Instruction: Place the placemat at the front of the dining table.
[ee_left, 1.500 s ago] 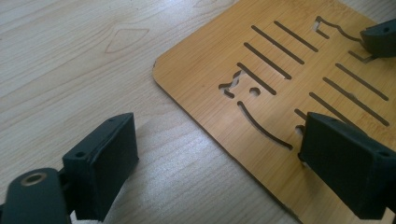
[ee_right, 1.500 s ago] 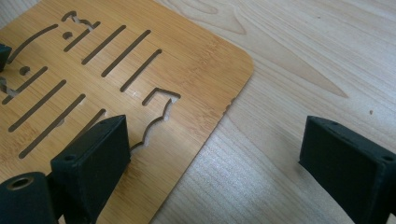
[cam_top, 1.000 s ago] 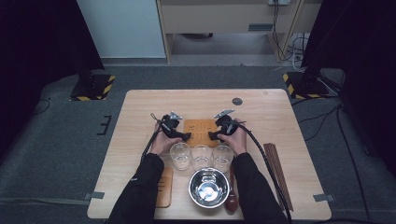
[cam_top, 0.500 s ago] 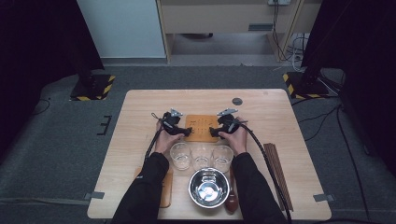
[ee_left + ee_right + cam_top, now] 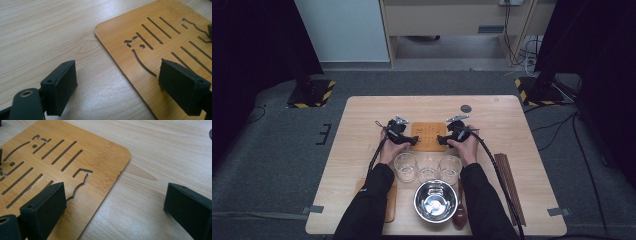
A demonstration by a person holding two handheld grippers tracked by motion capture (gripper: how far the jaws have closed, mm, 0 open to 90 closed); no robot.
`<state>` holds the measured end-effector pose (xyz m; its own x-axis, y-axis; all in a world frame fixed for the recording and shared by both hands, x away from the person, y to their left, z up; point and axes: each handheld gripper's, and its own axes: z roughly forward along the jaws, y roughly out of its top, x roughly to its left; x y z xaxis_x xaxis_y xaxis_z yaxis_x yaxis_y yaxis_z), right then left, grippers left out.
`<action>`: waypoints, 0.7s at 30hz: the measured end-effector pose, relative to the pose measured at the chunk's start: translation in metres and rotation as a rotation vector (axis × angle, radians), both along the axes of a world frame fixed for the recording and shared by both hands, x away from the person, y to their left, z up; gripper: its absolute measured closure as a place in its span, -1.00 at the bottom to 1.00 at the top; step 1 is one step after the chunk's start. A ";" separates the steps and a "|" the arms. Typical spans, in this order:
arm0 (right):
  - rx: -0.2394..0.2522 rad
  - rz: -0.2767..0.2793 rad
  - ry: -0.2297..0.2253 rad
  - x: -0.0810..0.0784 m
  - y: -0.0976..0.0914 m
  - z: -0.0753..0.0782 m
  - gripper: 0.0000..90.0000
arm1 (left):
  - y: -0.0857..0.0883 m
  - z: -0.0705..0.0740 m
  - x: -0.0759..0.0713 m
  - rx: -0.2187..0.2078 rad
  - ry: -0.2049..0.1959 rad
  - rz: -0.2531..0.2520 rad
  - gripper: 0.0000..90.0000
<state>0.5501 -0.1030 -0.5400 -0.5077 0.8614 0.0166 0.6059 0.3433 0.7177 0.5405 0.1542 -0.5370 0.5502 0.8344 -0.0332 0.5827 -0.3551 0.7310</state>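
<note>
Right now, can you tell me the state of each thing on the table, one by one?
Bamboo trivet: flat on the table, not lifted.
Left hand-held gripper: open, astride the trivet's left edge.
Right hand-held gripper: open, astride the trivet's right edge.
Three glasses: upright in a row, look empty.
Steel bowl: upright, empty.
Chopsticks: lying at the right edge.

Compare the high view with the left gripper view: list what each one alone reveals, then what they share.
High view alone: three clear glass cups, a round steel bowl, and dark wooden chopsticks.
Left gripper view alone: the left hand-held gripper with jaws wide open astride the board's edge, plus cut slots up close.
Shared: the flat slotted bamboo board on the pale wooden table.
</note>
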 end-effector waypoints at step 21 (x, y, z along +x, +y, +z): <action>-0.004 -0.004 0.010 0.005 0.000 -0.001 -0.98 | 0.000 -0.001 0.002 0.007 0.017 0.050 -0.88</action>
<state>0.5549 -0.1027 -0.5406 -0.5041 0.8634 0.0187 0.6147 0.3435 0.7100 0.5427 0.1538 -0.5377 0.5074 0.8609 -0.0367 0.6123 -0.3302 0.7184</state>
